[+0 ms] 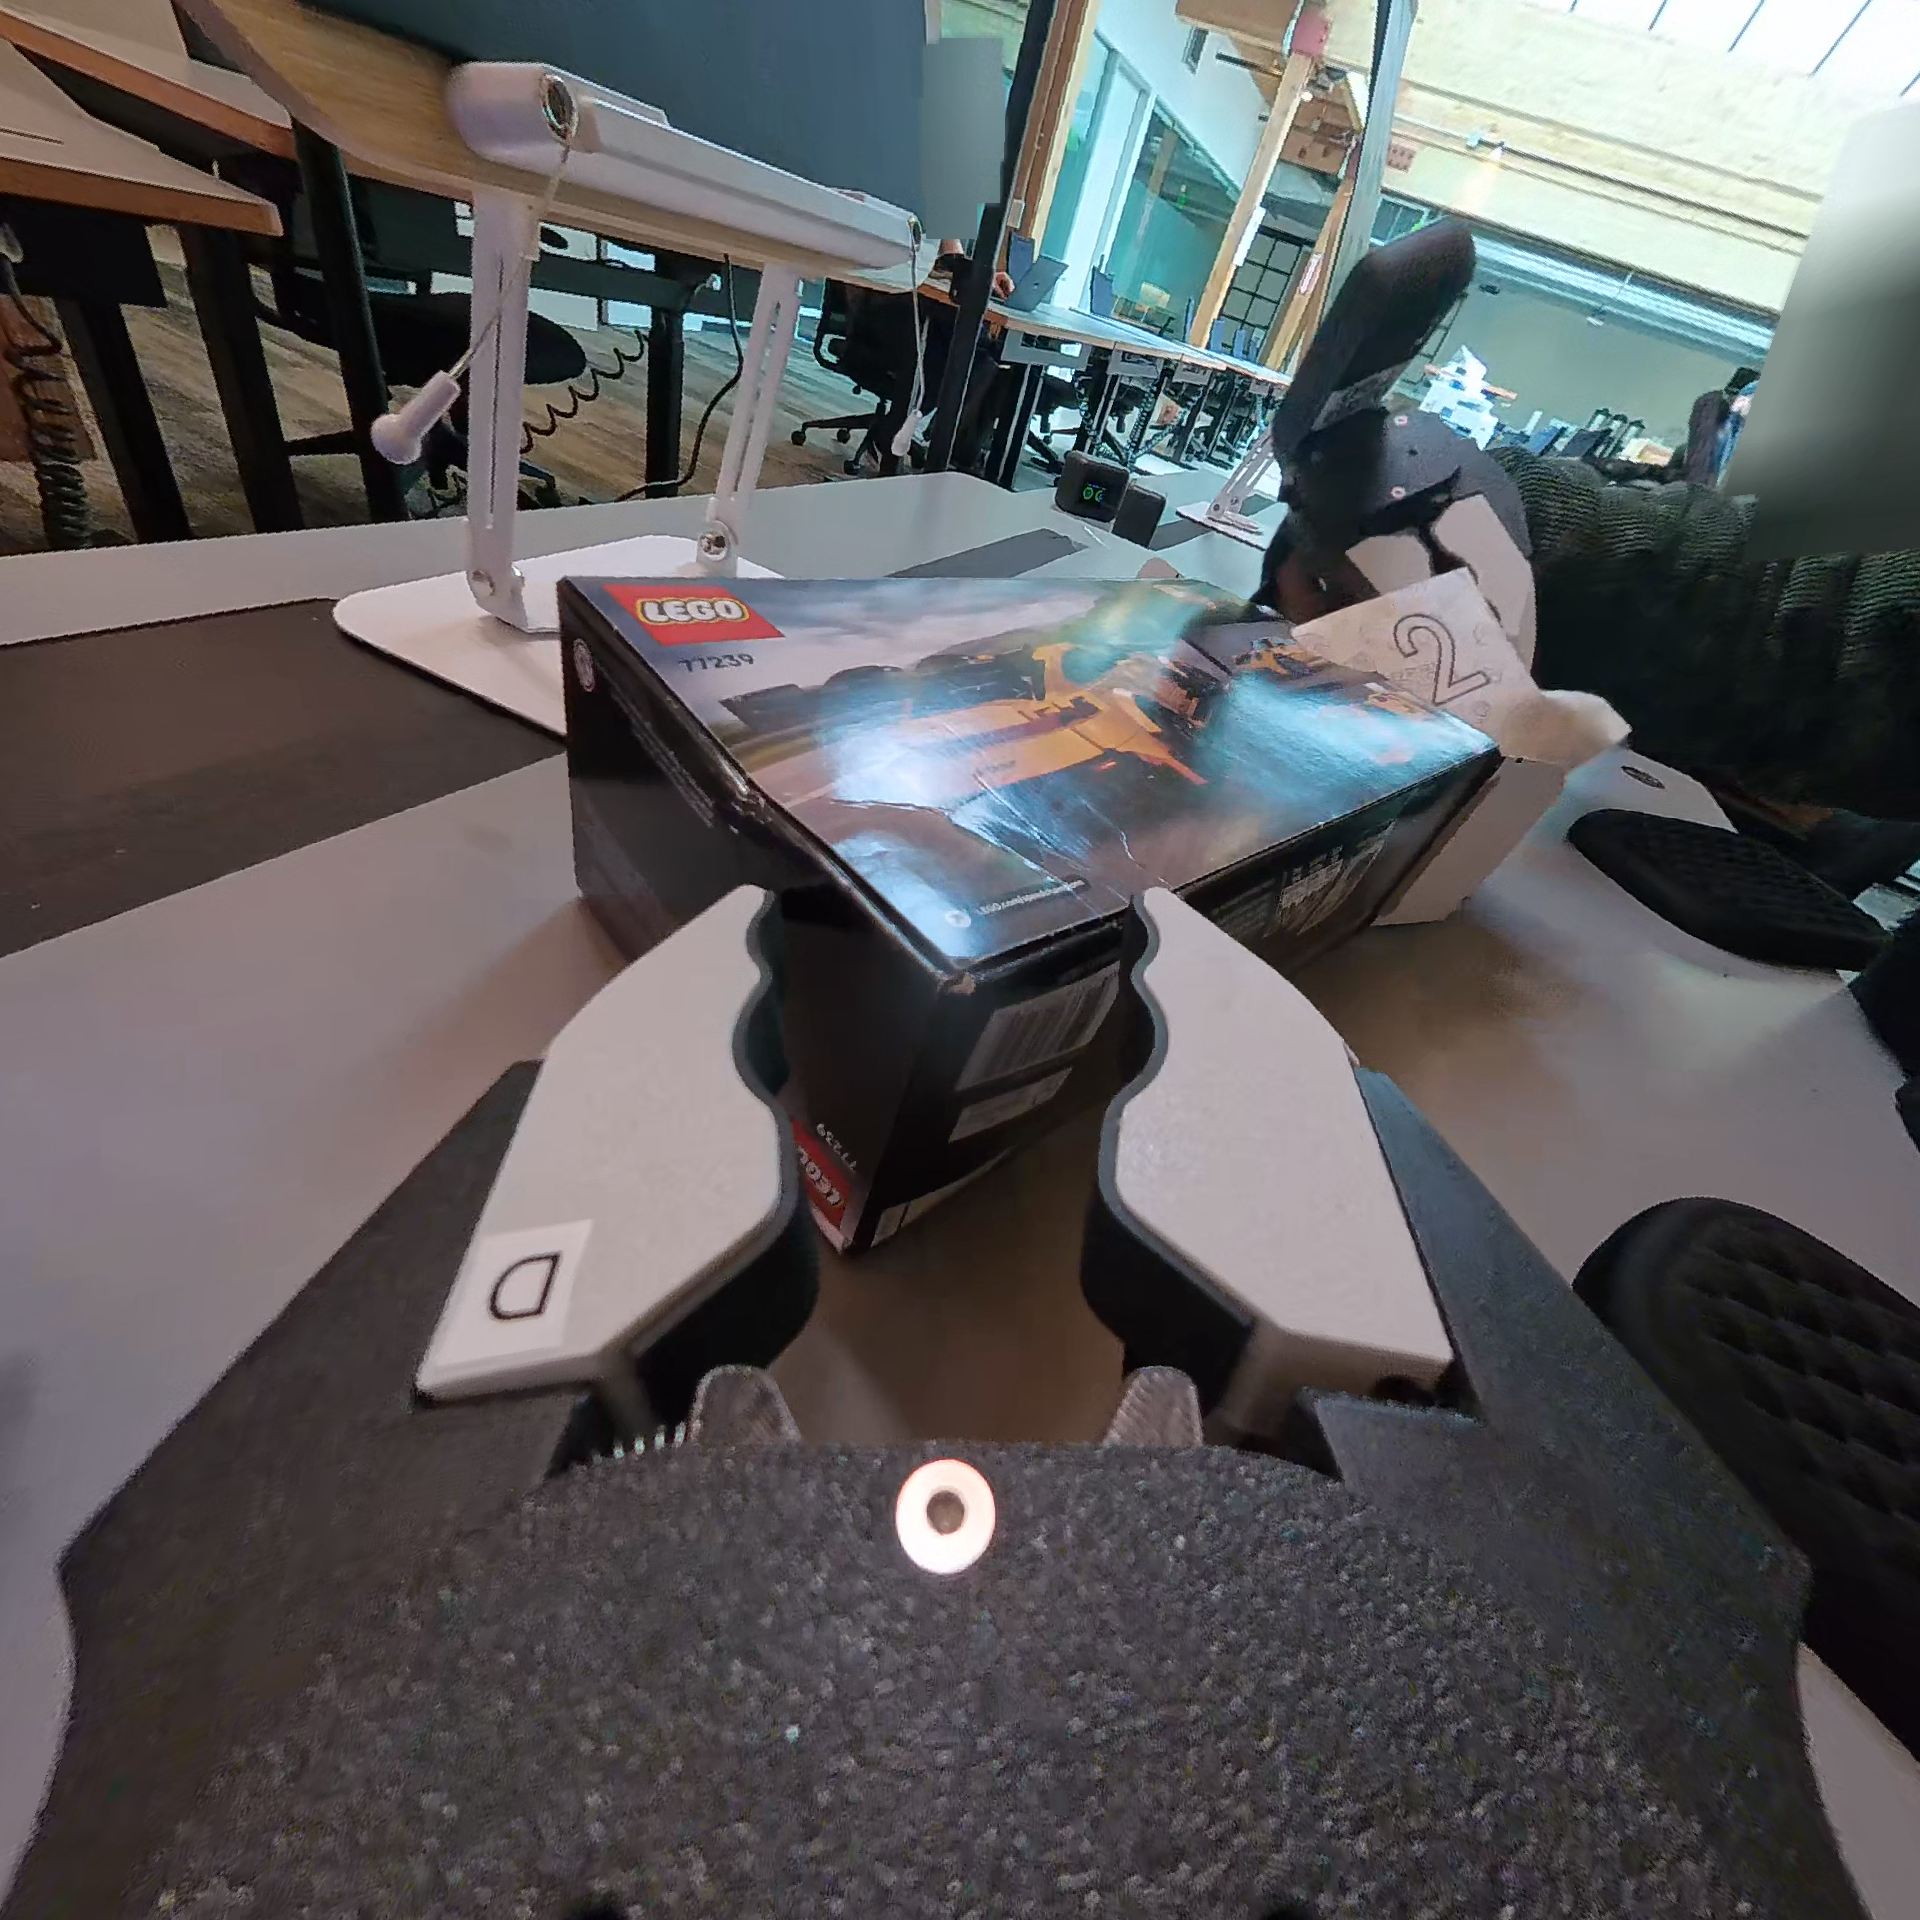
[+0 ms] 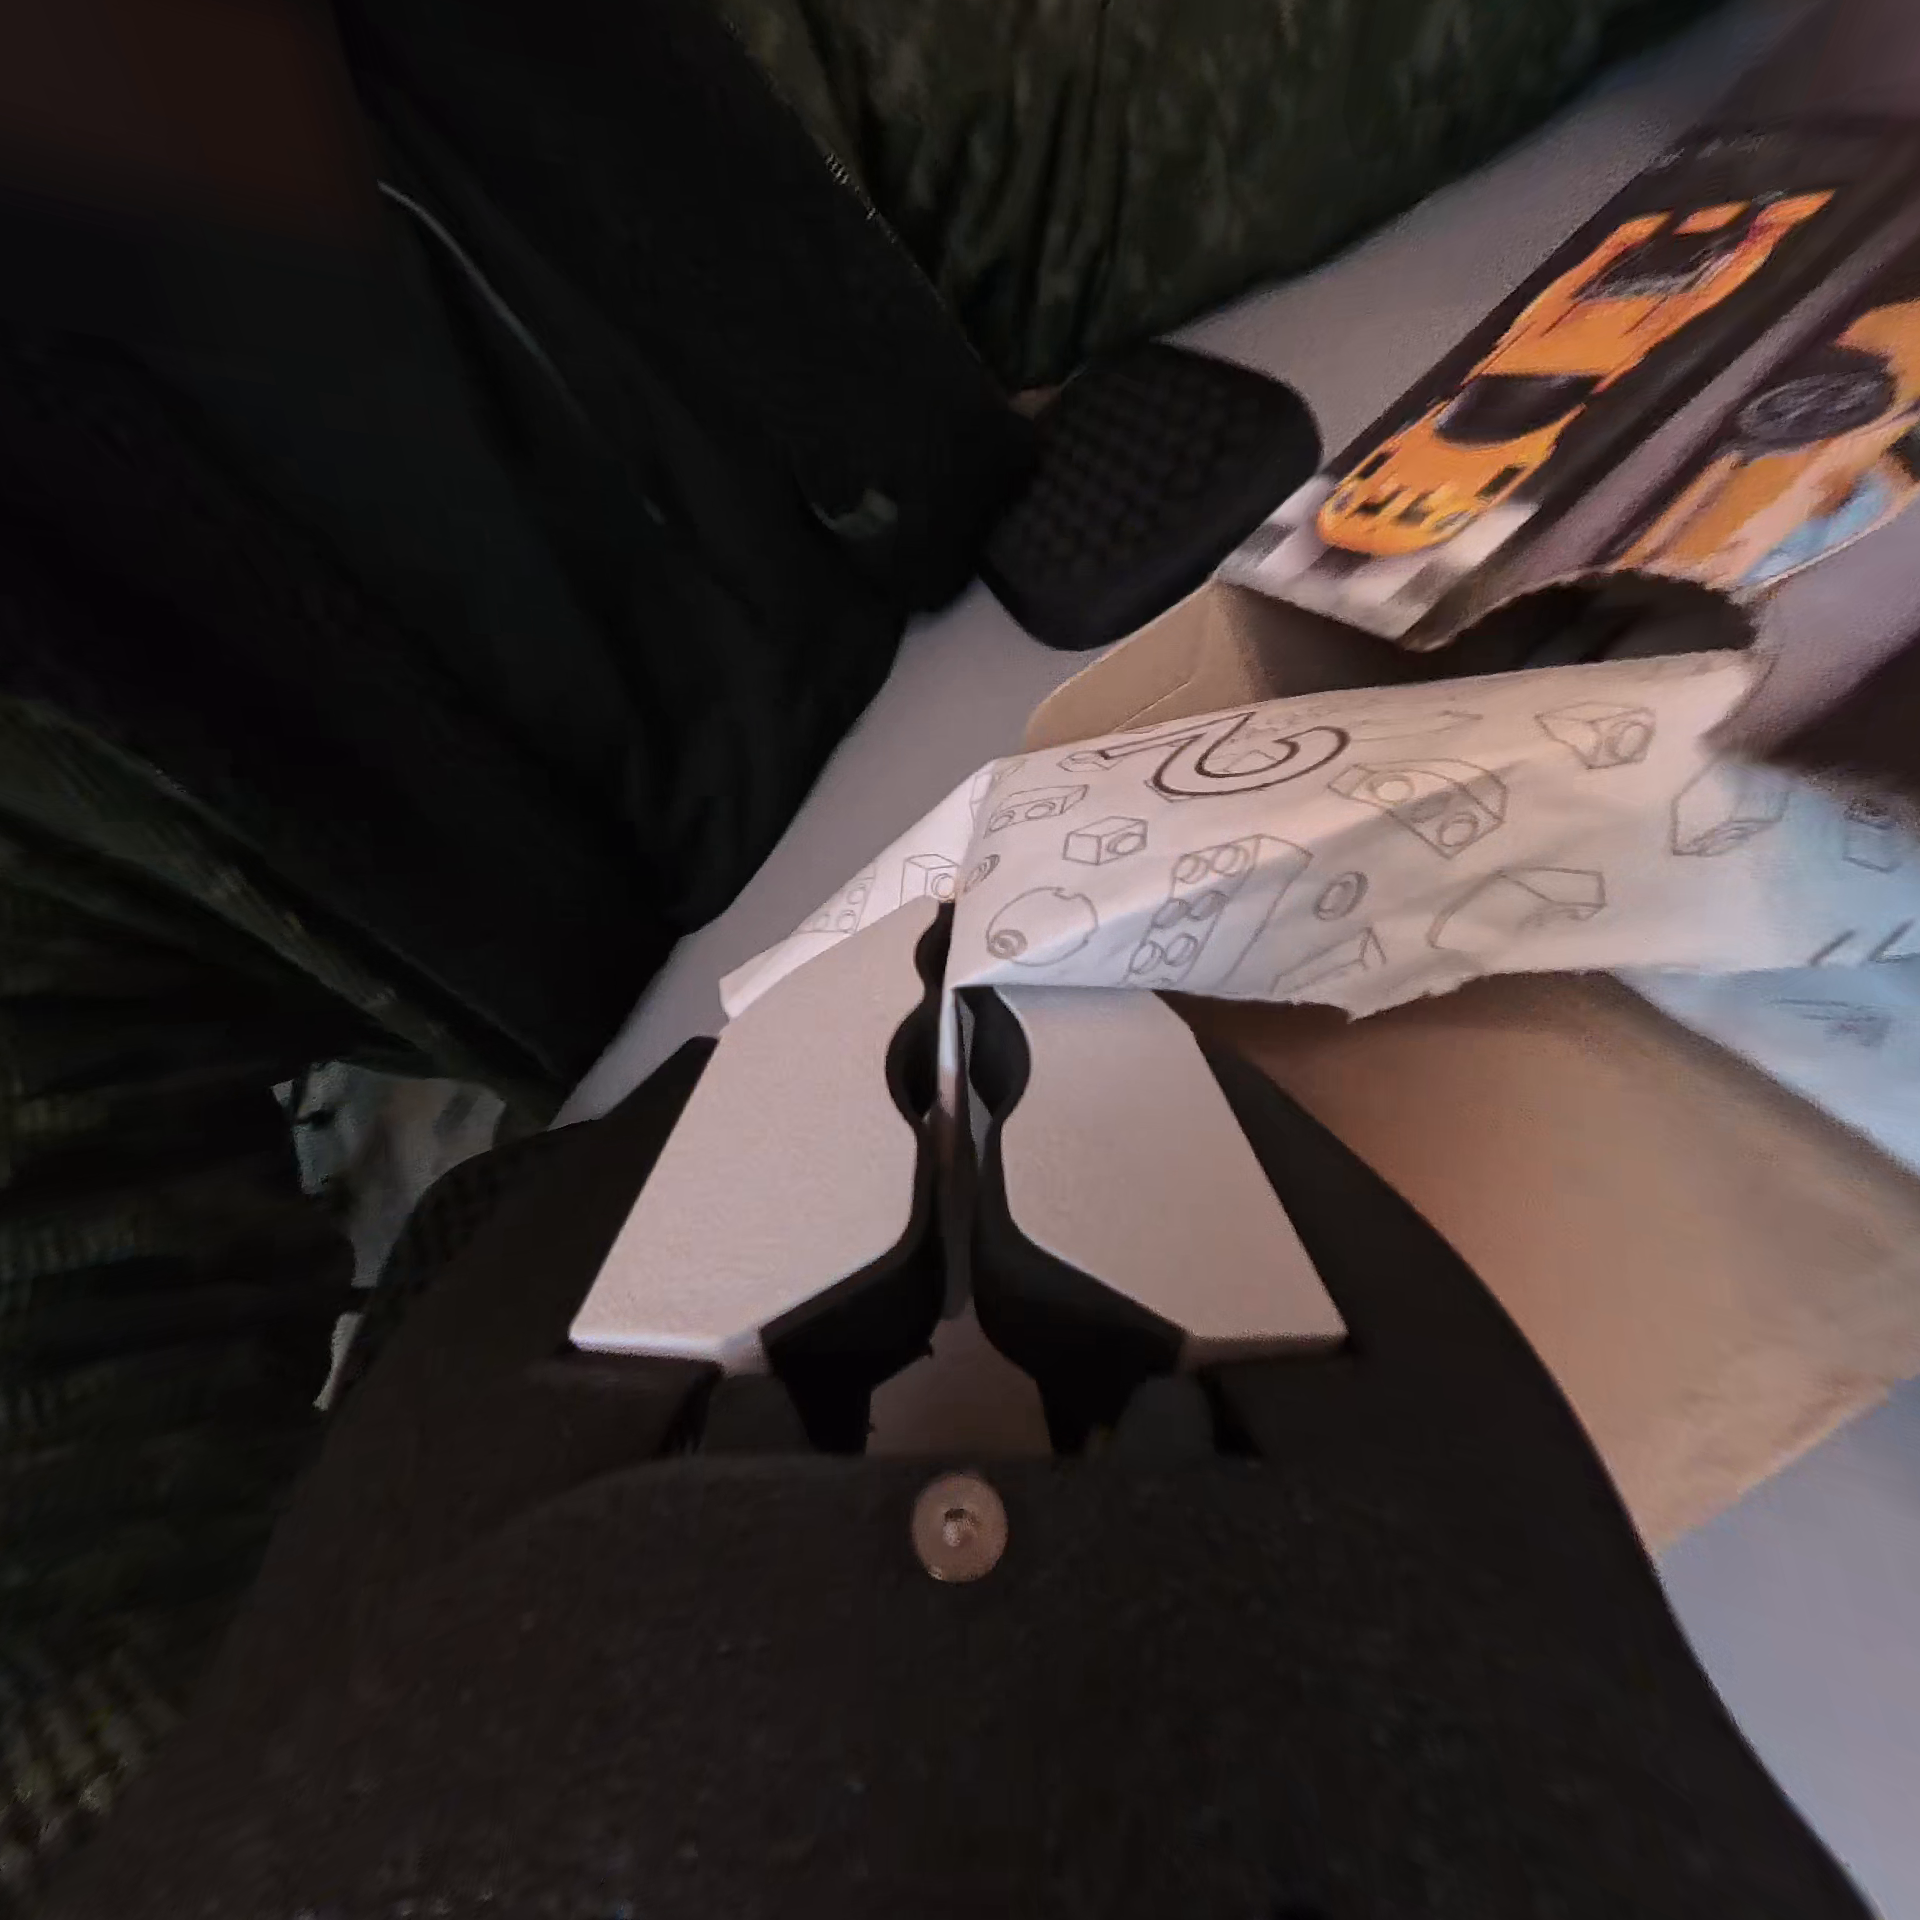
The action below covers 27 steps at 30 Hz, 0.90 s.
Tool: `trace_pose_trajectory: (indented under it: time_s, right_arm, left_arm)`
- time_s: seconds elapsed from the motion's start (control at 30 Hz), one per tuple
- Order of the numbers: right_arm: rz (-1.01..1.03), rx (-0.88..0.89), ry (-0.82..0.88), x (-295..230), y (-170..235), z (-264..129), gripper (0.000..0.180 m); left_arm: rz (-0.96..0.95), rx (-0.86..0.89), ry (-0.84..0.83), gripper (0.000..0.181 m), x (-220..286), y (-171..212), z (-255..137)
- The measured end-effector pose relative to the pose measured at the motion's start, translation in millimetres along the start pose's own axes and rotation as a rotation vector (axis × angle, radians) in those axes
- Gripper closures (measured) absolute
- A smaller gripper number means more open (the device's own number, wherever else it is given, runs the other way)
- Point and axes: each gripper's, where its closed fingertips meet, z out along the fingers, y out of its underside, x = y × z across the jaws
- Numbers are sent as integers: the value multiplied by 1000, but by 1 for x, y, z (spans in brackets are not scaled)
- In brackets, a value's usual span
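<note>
A black toy-brick box [image 1: 987,748] with an orange car picture lies on the grey table [image 1: 260,1039]. My left gripper [image 1: 945,925] is closed around the box's near end, one white finger on each side. At the box's far, open end my right gripper [image 1: 1392,520] pinches a white paper bag [image 1: 1444,655]. In the right wrist view my right gripper [image 2: 951,935] is shut on the edge of this bag [image 2: 1299,862], which is printed with brick outlines. The bag stretches partly out of the box's [image 2: 1558,364] open end, over a brown cardboard flap [image 2: 1558,1247].
A white desk lamp [image 1: 665,135] stands on its base behind the box. A black mat [image 1: 208,727] lies at the left. Black textured pads [image 1: 1714,883] [image 2: 1143,488] lie at the right. A person's dark camouflage sleeve [image 2: 1143,135] is close by. A small black device [image 1: 1091,488] sits farther back. Spacing between my two grippers at the tips: around 30 cm.
</note>
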Motion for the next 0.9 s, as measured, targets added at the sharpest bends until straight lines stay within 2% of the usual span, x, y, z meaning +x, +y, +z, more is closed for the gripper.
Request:
trace_pose_trajectory:
  time_s: [0.17,0.23,0.3,0.4,0.43,0.53,0.67,0.77,0.8,0.83,0.87,0.9]
  right_arm:
    - [156,50,60,35,3,-7,180]
    - [193,-36,65,33,24,-8,180]
    - [324,-74,72,39,41,-11,177]
    - [370,-64,141,47,47,-14,157]
    - [357,-69,175,49,48,-17,144]
    - [346,9,172,46,31,-25,119]
    - [373,-24,199,52,21,-20,100]
    - [455,-55,210,63,15,-7,112]
    - [480,-62,213,67,14,-3,127]
    - [498,-59,217,71,12,1,153]
    - [512,-47,200,72,10,6,163]
    - [505,-47,184,72,10,10,165]
  left_arm:
    - [-2,12,-9,122,-2,-2,-2]
    - [-3,11,-11,122,-3,-1,-5]
    - [-6,10,-11,122,-4,-1,-5]
    - [-10,11,-9,122,-4,-1,-5]
    - [-9,12,-10,122,-4,-1,-5]
    - [-8,11,-10,122,-4,-1,-5]
    - [-9,12,-11,122,-4,-1,-5]
    - [-9,13,-14,123,-4,-1,-5]
    - [-9,14,-15,123,-4,-1,-5]
    - [-9,14,-16,123,-4,-1,-5]
    - [-8,15,-16,123,-4,-1,-5]
    - [-8,14,-17,123,-4,-1,-5]
